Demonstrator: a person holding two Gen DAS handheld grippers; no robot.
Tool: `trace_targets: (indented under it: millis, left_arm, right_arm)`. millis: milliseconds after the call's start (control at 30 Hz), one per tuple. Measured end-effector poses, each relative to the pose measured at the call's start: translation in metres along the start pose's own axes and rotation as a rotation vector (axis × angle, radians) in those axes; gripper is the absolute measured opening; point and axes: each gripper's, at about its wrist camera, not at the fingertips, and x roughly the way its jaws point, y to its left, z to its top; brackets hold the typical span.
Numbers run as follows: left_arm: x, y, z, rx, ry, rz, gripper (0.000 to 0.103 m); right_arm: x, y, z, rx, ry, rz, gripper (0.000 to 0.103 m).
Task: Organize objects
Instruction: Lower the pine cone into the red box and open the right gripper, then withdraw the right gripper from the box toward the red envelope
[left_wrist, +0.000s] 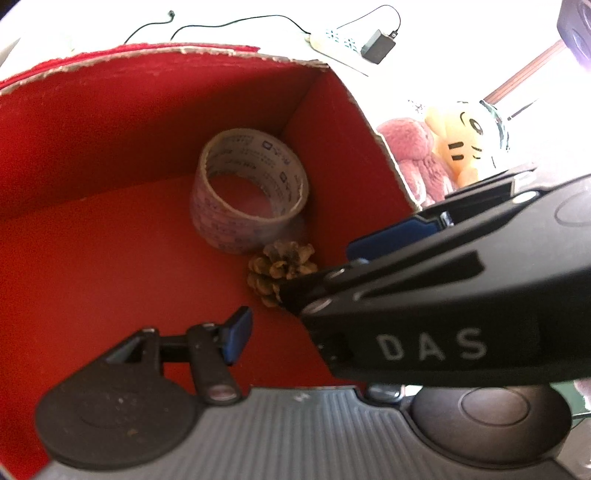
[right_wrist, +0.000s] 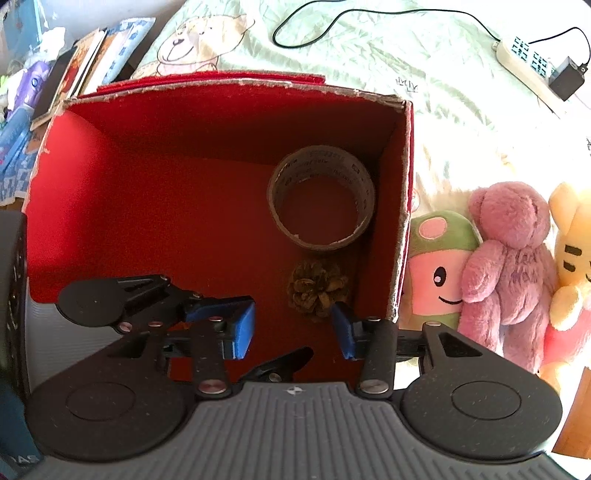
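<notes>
Two things already lie in the red box (right_wrist: 110, 177): tape roll (right_wrist: 320, 197) toward 1 o'clock, pine cone (right_wrist: 318, 291) just below it. Three plush toys (right_wrist: 506, 258) wait outside at 3 o'clock. Right gripper (right_wrist: 293, 330) gapes empty; left gripper (left_wrist: 295, 295) spread wide, empty

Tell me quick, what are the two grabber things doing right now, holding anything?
Left gripper: open, empty, over the red box.
Right gripper: open, empty, just short of the pine cone.
</notes>
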Motion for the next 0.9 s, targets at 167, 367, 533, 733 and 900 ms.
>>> trace_targets:
  millis: [167,367,533,733,900]
  left_arm:
    - [-0.001,-0.002,-0.001,0.01,-0.01,0.026,0.05]
    - [-0.007,-0.005,-0.002,0.029,-0.03,0.087,0.05]
    - [-0.018,-0.009,-0.006,0.046,-0.056,0.161,0.05]
    - [-0.032,-0.016,-0.01,0.052,-0.095,0.235,0.055]
    - [-0.044,-0.025,-0.016,0.051,-0.135,0.31,0.057]
  right_arm:
    - [-0.005,0.003,0.007,0.005,-0.021,0.014,0.046]
    - [-0.017,0.006,-0.003,0.019,-0.046,0.023,0.046]
    - [-0.027,0.001,-0.012,0.033,-0.088,0.057,0.045]
    - [-0.04,-0.007,-0.021,0.036,-0.142,0.078,0.043]
    - [-0.052,-0.021,-0.036,0.031,-0.188,0.091,0.042]
